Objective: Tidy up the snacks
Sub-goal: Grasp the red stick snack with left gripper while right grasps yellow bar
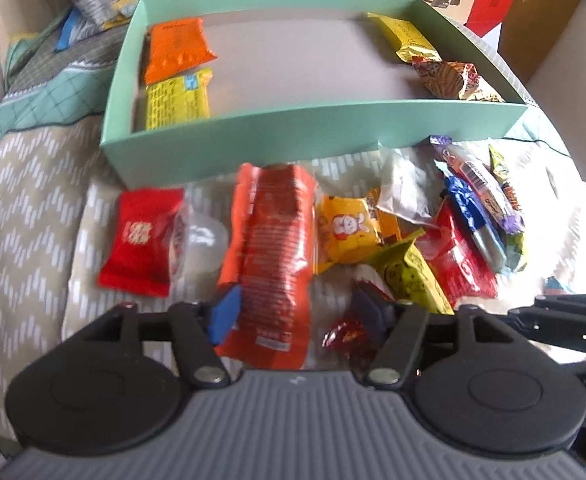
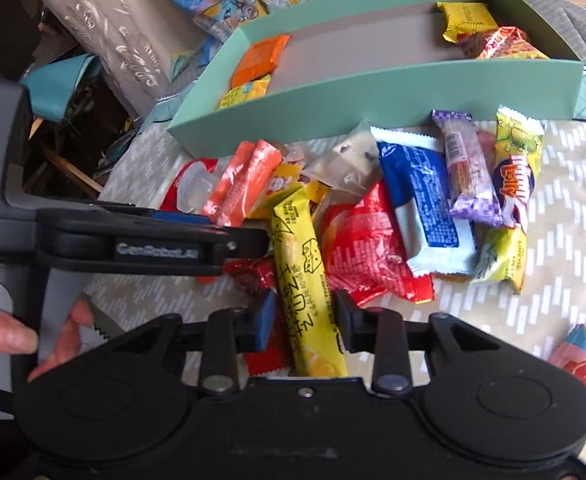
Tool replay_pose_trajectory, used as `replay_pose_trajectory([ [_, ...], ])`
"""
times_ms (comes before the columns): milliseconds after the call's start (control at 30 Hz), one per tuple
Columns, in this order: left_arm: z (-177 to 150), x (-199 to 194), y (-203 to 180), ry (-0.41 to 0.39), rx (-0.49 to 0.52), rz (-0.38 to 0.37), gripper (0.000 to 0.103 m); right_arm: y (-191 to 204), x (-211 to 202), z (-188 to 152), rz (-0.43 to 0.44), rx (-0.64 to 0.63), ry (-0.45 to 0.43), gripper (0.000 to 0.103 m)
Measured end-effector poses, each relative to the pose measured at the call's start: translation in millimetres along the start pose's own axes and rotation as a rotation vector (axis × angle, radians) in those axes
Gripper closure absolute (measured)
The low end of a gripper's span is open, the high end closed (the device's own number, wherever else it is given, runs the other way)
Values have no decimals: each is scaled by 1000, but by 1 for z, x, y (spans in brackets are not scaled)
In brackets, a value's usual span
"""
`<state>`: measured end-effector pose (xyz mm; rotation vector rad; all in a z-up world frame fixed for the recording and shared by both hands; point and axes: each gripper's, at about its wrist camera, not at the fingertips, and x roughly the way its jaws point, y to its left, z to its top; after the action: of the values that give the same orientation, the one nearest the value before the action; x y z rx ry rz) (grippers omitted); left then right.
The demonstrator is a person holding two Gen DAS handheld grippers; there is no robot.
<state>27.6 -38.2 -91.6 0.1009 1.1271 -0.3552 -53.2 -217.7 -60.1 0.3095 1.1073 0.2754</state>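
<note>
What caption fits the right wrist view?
Right tongs straddle a yellow bar among loose snacks below the green box.

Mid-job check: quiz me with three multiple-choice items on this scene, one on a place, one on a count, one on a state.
1. Where is the orange packet?
A. left end of the green box
B. in the loose pile
C. in the right tongs

2. How many snacks are in the box?
A. two
B. four
C. six

3. What is between the right tongs?
A. nothing
B. a yellow bar
C. a blue-white packet

Answers:
1. A: the orange packet lies inside the green box, at its left end.
2. B: two lie at each end.
3. B: the right tongs flank the yellow bar.
</note>
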Motion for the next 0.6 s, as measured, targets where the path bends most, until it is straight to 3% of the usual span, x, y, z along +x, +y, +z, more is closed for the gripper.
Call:
replay_pose_trajectory([
  [67, 1, 4, -2, -7, 18, 15, 40, -1, 1, -2, -7, 5, -8, 70],
  [133, -1, 5, -4, -22, 51, 55, 62, 0, 4, -1, -13, -3, -14, 70],
  [167, -3, 4, -3, -28, 65, 70, 74, 2, 4, -2, -22, -16, -15, 76],
  [267, -7, -3, 8, -27, 30, 29, 86, 8, 3, -2, -9, -39, -2, 81],
  [433, -15, -21, 23, -38, -15, -19, 91, 6, -7, 2, -5, -3, -24, 81],
  [600, -26, -24, 32, 12, -32, -79, 86, 1, -20, 2, -37, -4, -42, 81],
])
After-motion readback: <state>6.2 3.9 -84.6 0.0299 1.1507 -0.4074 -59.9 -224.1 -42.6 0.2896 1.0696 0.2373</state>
